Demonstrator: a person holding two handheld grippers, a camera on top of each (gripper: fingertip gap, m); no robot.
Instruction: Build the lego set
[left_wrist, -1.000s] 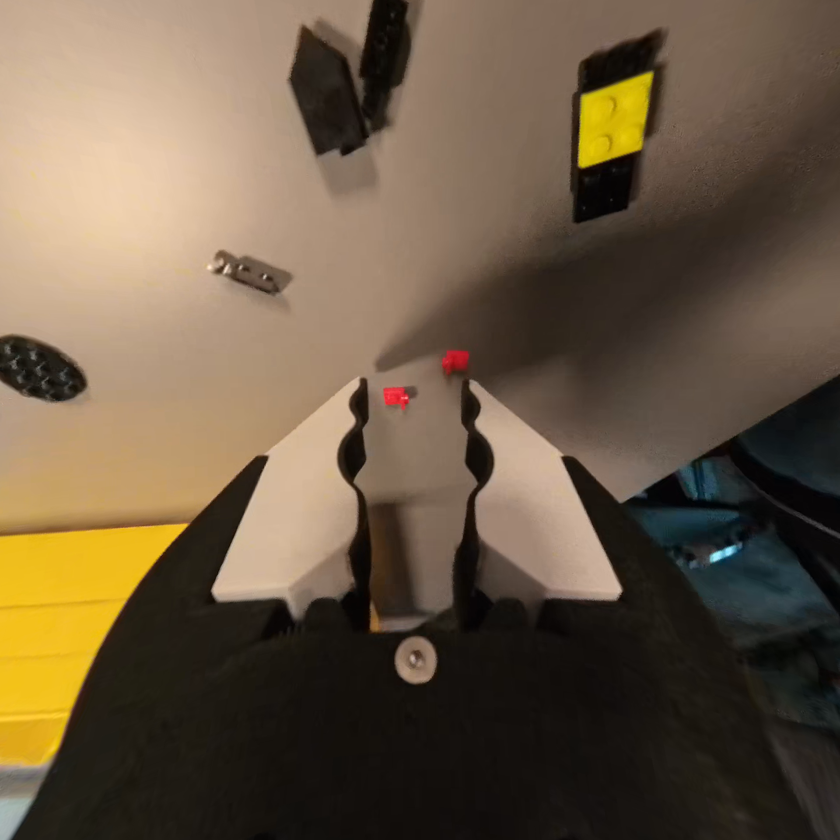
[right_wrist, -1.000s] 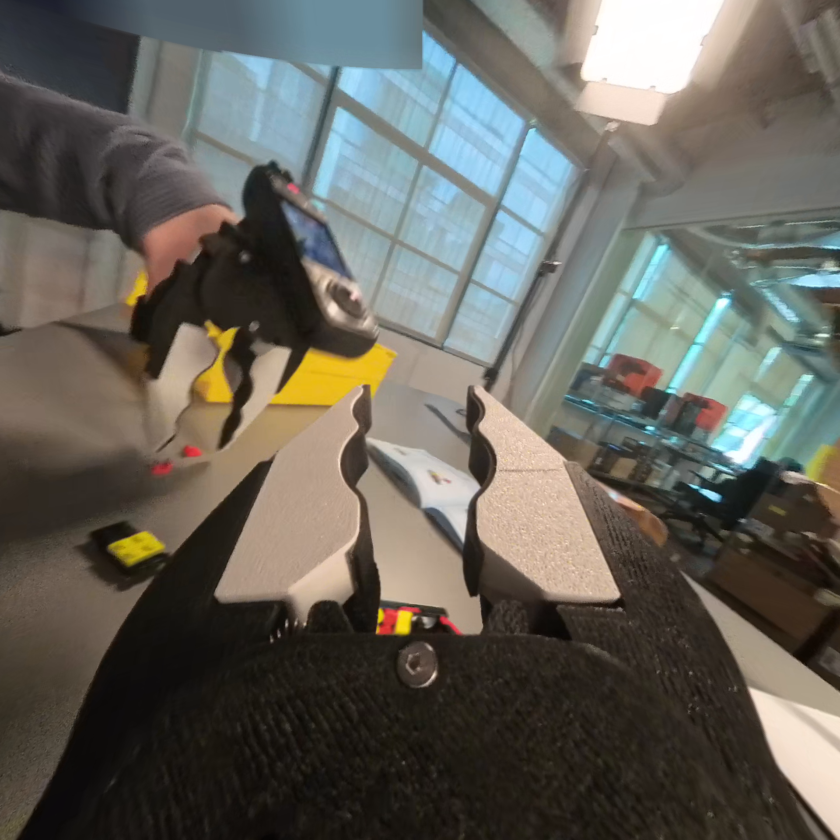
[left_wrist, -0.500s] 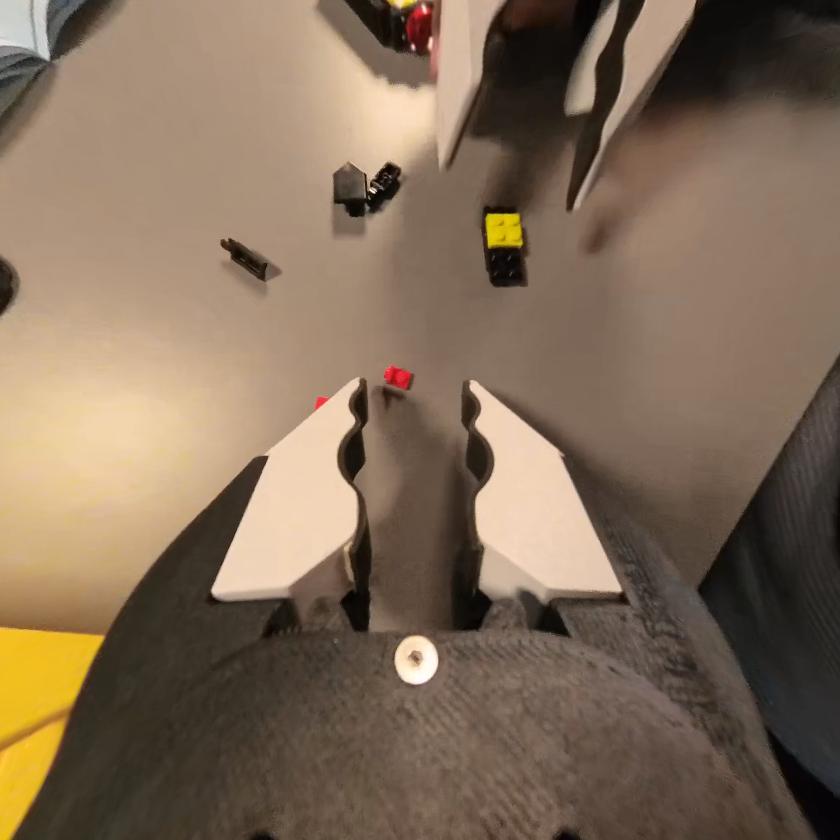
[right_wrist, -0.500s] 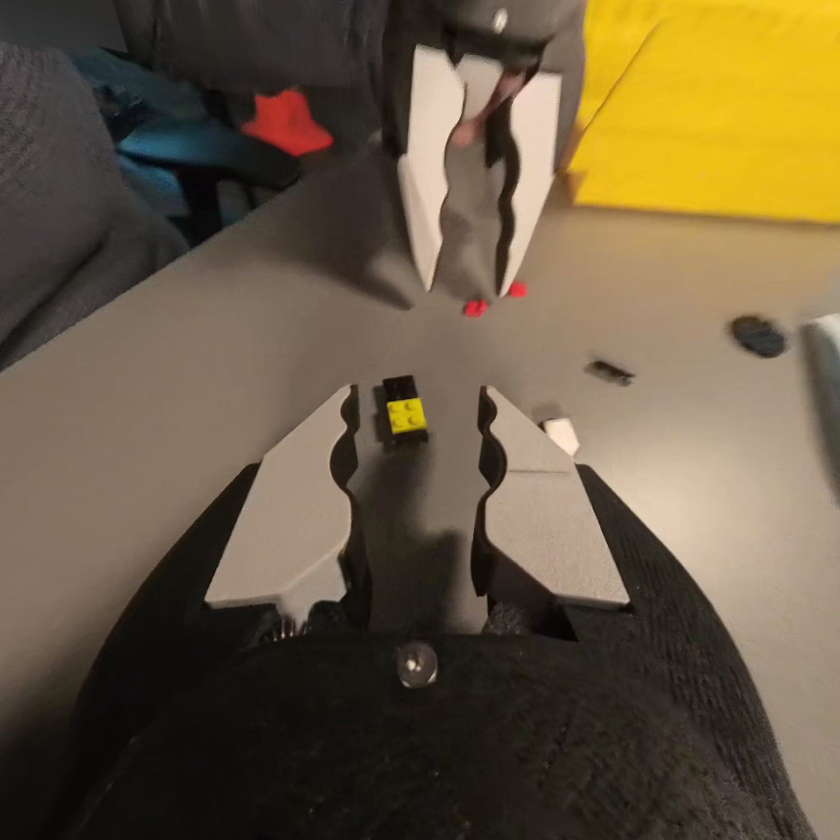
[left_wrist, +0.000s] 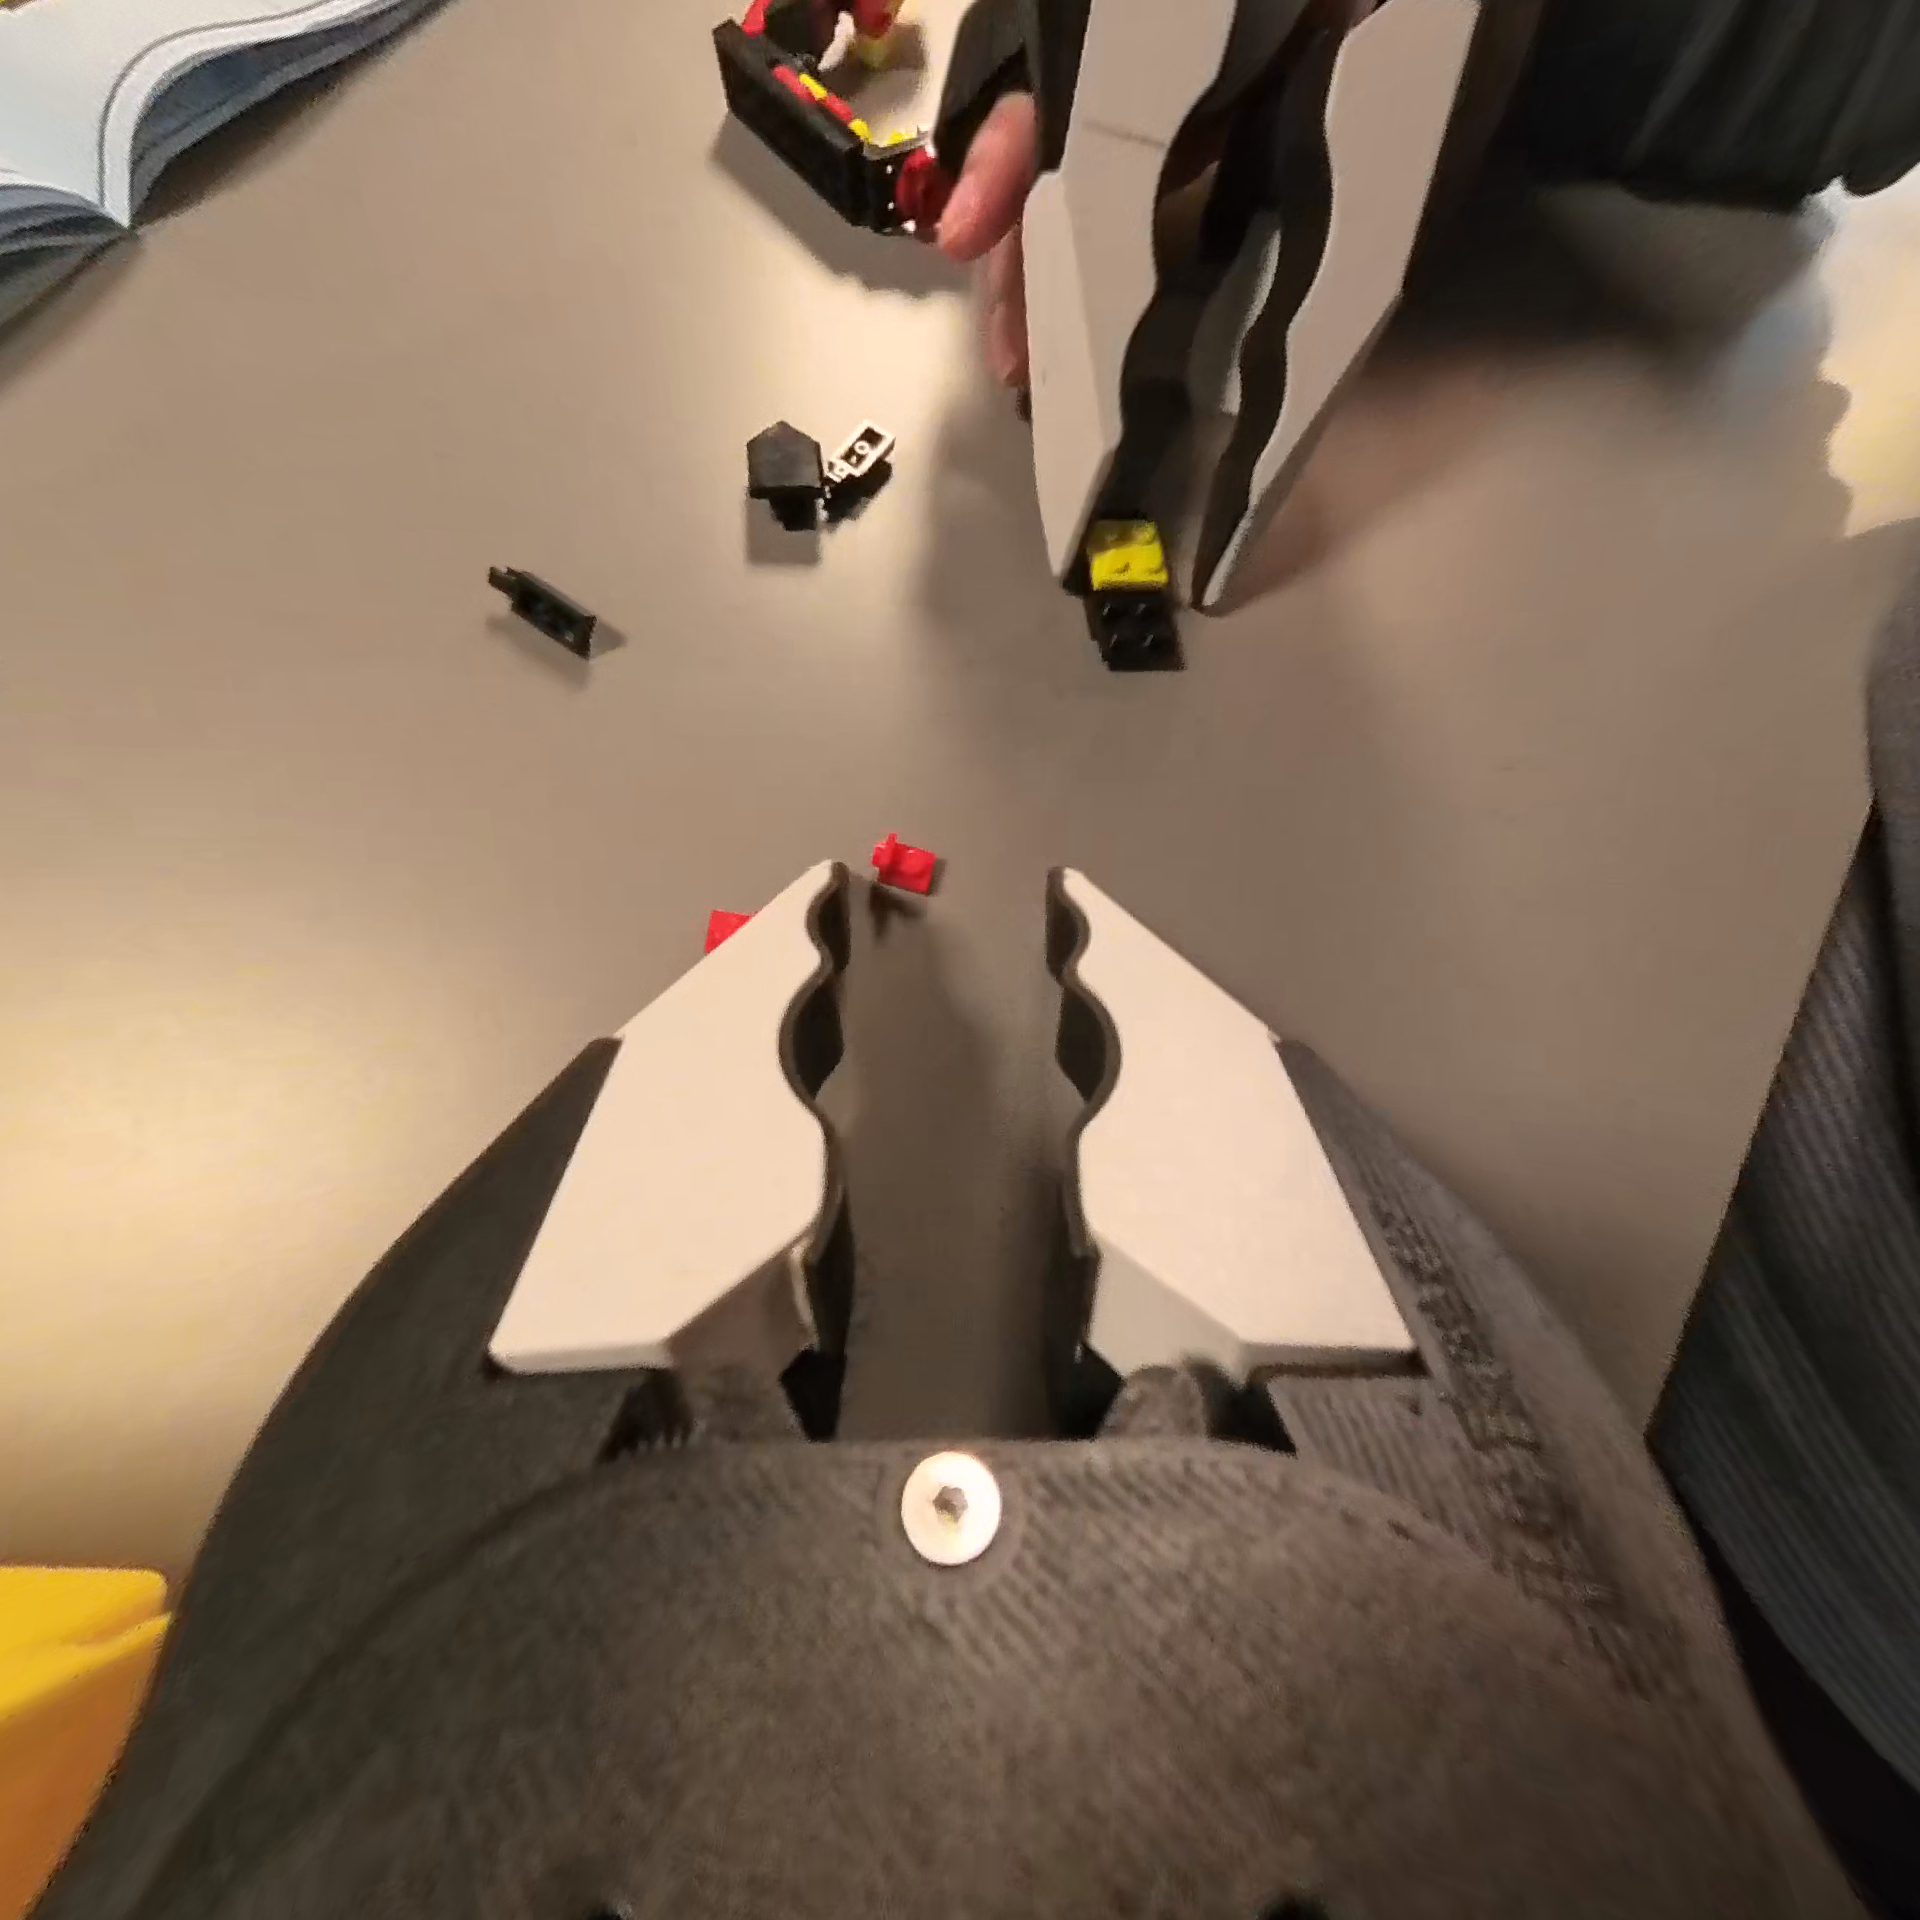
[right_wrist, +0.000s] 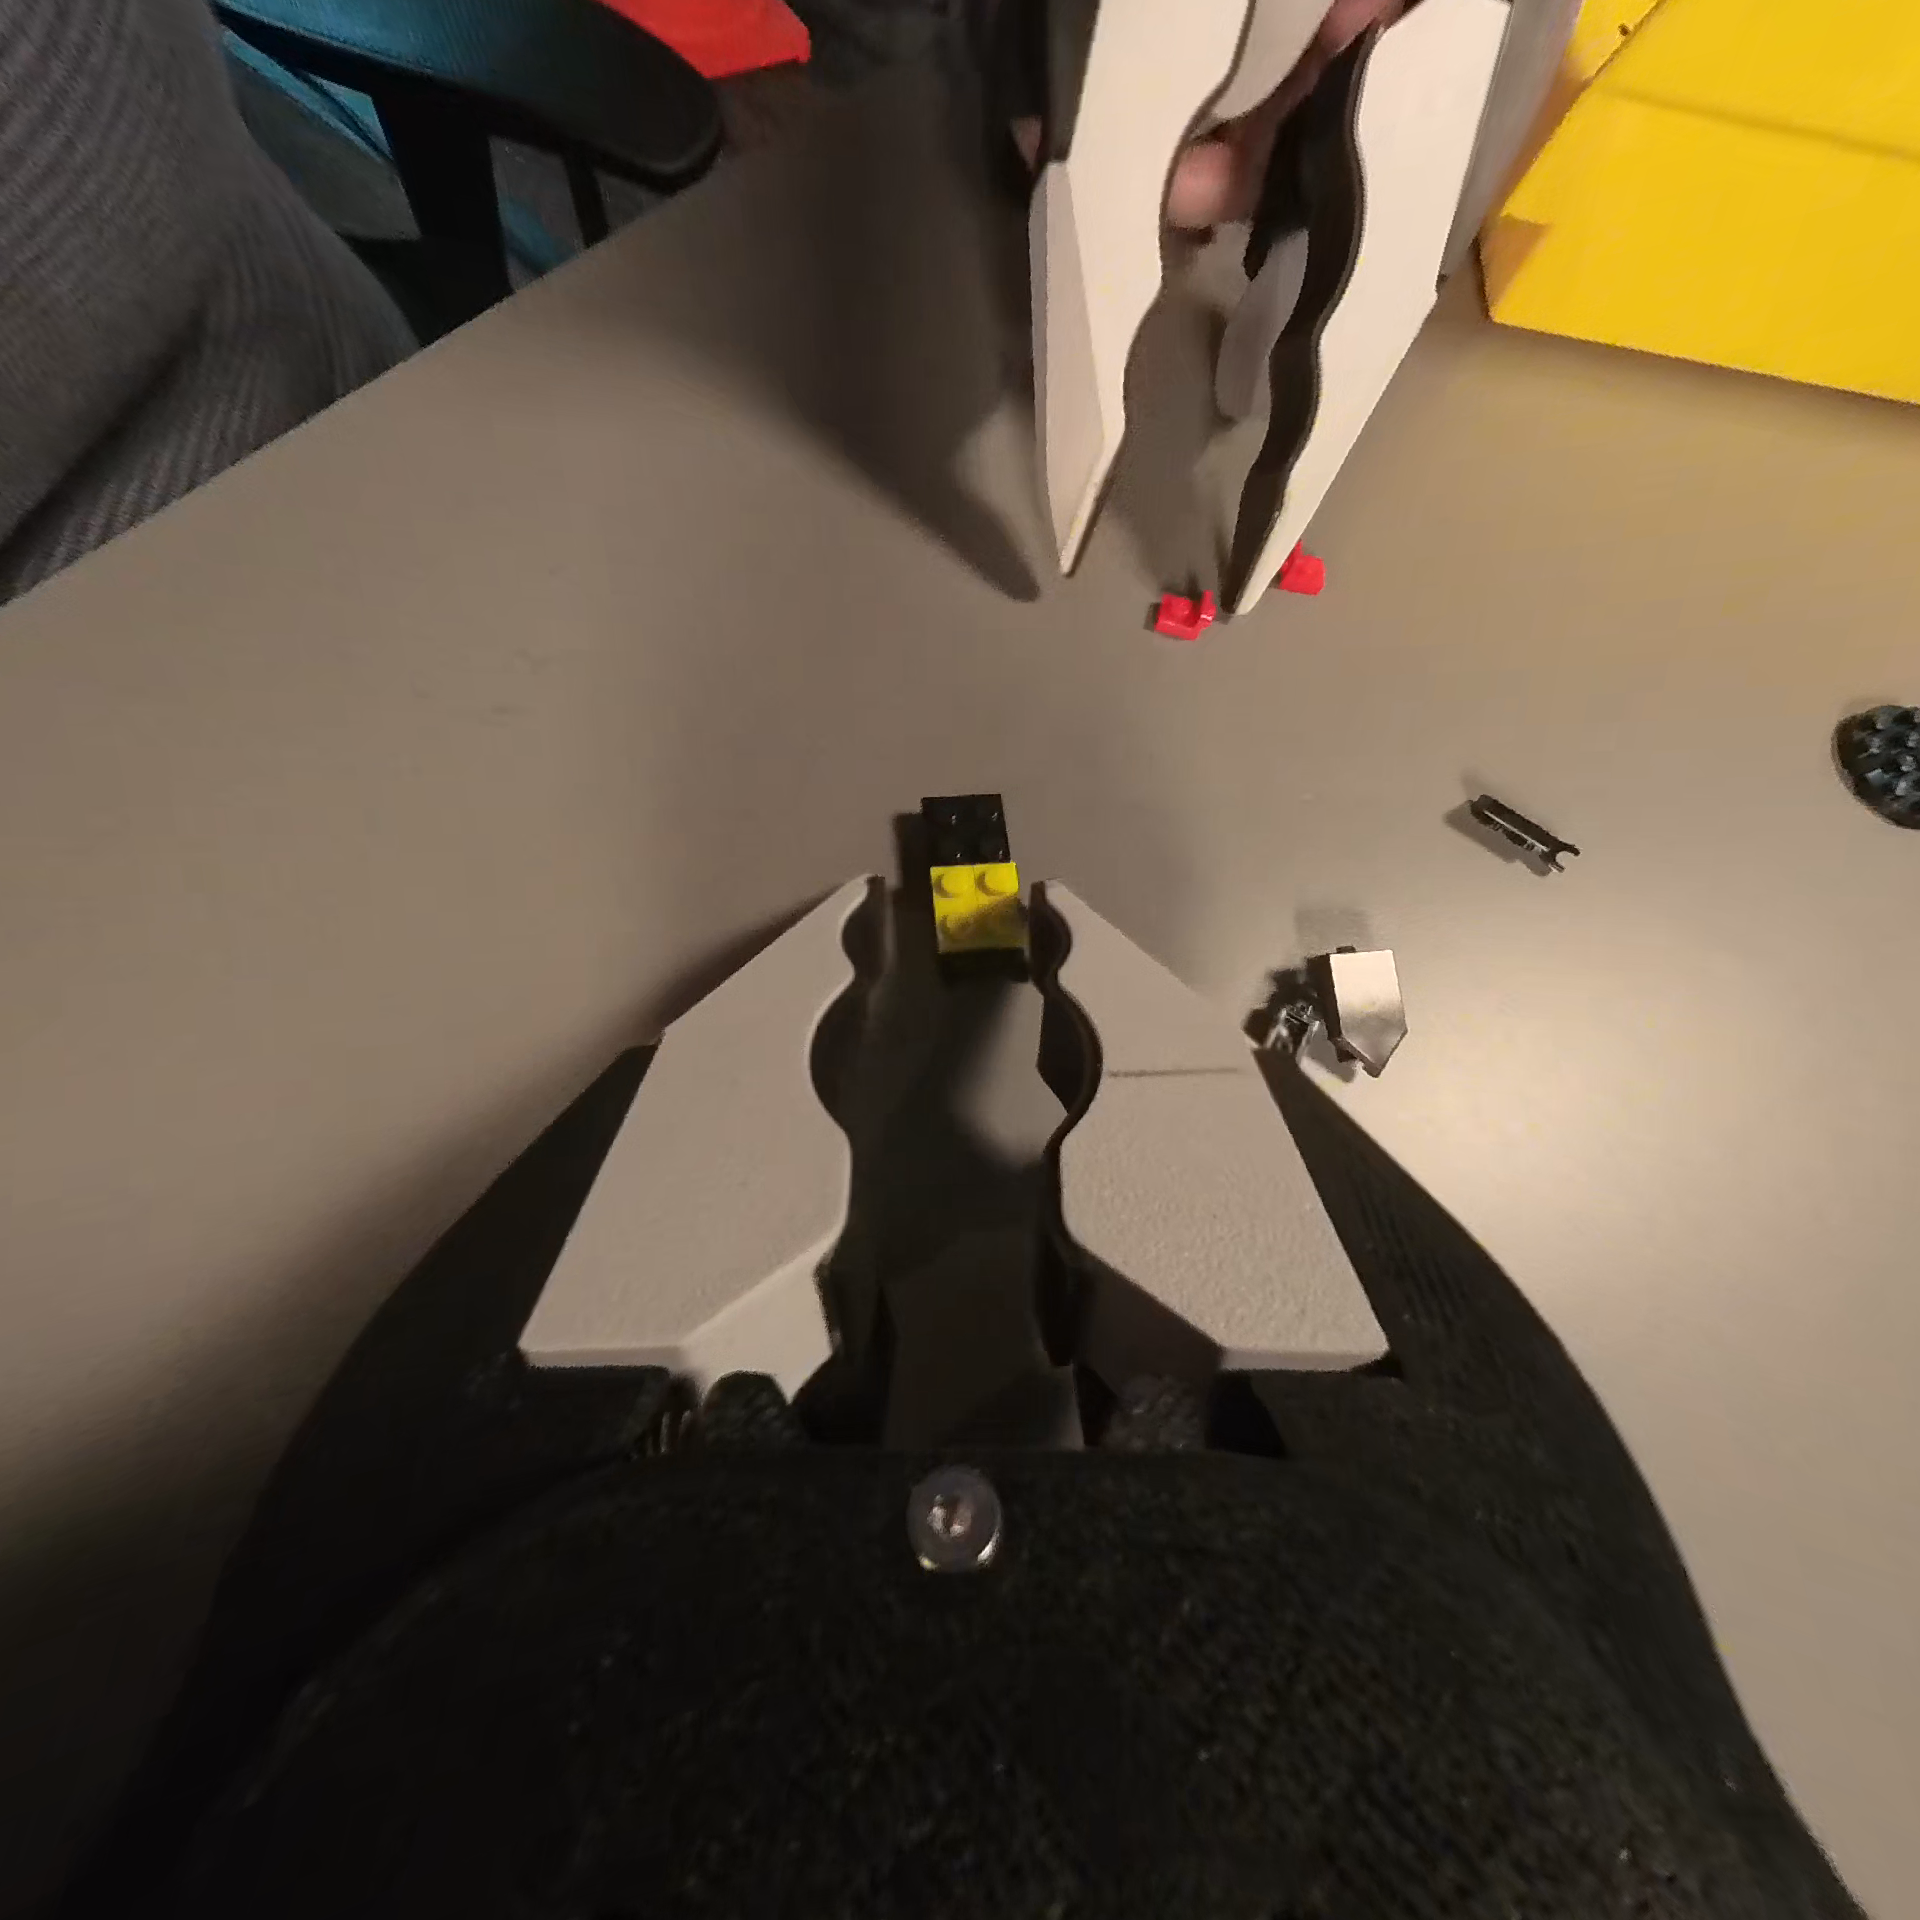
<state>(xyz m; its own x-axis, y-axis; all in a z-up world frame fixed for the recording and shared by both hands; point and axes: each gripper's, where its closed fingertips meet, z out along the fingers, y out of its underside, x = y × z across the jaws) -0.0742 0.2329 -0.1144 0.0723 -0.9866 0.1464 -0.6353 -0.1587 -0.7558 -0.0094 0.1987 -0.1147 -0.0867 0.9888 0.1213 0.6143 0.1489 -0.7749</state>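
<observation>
Pickup step: right gripper (right_wrist: 956, 894), spread, straddles the yellow-on-black brick stack (right_wrist: 975, 902) mid-frame; left gripper (left_wrist: 945, 883), spread, nears a red piece (left_wrist: 906, 864). Closing comes next.

Yellow-on-black brick stack (right_wrist: 975, 902); 2 red clips (left_wrist: 905, 863); grey table (left_wrist: 312, 831); yellow box (right_wrist: 1714, 208).

A grey worktop (left_wrist: 312, 831) is seen across both views. A yellow box (right_wrist: 1714, 208) is seen at the upper right of the right wrist view, and an open booklet (left_wrist: 125, 104) at the upper left of the left wrist view. A blue and black chair (right_wrist: 468, 125) is seen beyond the worktop's edge at the upper left of the right wrist view.
</observation>
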